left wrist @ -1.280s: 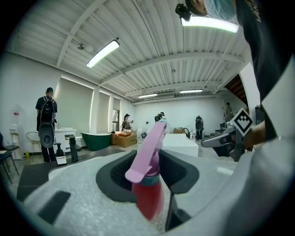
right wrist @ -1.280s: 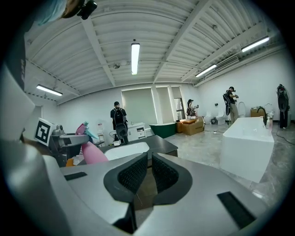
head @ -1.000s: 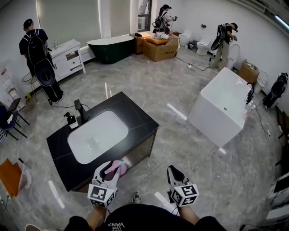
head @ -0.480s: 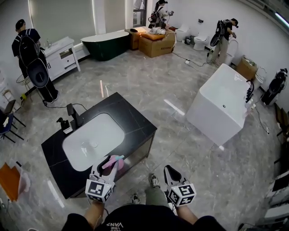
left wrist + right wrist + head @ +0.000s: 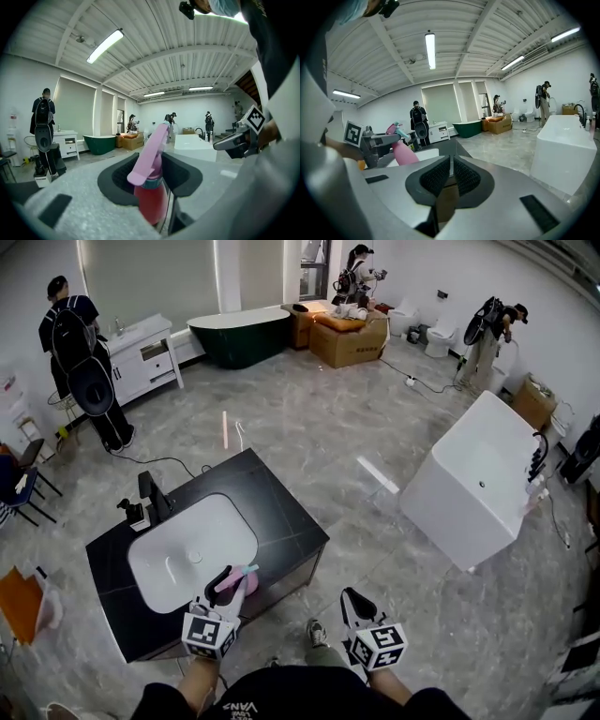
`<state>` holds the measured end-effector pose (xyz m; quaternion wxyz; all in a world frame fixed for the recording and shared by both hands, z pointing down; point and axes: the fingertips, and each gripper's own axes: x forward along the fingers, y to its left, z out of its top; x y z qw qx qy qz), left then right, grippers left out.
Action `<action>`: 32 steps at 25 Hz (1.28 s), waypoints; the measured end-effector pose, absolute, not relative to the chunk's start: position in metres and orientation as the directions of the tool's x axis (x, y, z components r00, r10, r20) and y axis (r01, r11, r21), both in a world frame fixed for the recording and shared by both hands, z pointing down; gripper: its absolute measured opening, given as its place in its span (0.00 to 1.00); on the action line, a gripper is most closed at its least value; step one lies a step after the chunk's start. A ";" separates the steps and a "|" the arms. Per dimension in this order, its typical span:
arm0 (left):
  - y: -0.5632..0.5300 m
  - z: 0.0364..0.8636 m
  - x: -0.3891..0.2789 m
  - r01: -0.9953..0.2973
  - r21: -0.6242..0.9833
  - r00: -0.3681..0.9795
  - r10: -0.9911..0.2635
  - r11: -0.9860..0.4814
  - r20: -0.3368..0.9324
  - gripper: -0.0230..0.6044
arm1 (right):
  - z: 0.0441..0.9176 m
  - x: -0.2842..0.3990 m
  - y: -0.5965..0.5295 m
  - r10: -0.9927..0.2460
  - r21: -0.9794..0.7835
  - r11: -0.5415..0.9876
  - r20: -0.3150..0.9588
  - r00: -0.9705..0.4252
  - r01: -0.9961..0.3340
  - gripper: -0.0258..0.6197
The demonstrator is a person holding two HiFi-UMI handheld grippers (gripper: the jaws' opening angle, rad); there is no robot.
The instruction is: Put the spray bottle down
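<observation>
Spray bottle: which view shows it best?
The left gripper view: the pink spray bottle fills the centre, clamped between the jaws. In the head view the bottle is small; in the right gripper view the bottle sits off left, partly hidden.

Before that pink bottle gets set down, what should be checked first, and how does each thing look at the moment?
1. Grip: the pink plastic spray bottle sits clamped between the left gripper's jaws: ok.
2. Landing spot: the black stone countertop has bare surface beside the white rectangular sink basin: ok.
3. Bottle fully over the countertop: it hangs about at the near edge: cannot tell.
4. Height above the countertop: cannot tell.
5. Right gripper: jaws nearly together, nothing between them, held off to the side: ok.
6. Bystanders: the nearest, a person in black, stands well away from the countertop: ok.
</observation>
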<state>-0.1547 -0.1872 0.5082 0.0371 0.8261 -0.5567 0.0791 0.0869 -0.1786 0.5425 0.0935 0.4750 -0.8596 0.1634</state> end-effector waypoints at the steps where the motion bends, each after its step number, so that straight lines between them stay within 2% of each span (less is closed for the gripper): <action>1: -0.196 0.508 -0.153 -0.927 -0.033 0.364 -0.916 -0.374 0.167 0.26 | 0.543 0.089 -0.187 -0.782 -0.192 0.501 0.318 -0.537 -0.844 0.07; 18: -0.351 0.528 -0.130 -0.945 -0.090 0.302 -0.944 -0.315 0.133 0.26 | 0.560 0.123 -0.290 -0.729 -0.209 0.558 0.339 -0.594 -0.803 0.07; 32: -0.455 0.549 -0.139 -0.971 -0.046 0.221 -0.954 -0.234 0.202 0.26 | 0.572 0.174 -0.323 -0.733 -0.212 0.535 0.366 -0.574 -0.818 0.07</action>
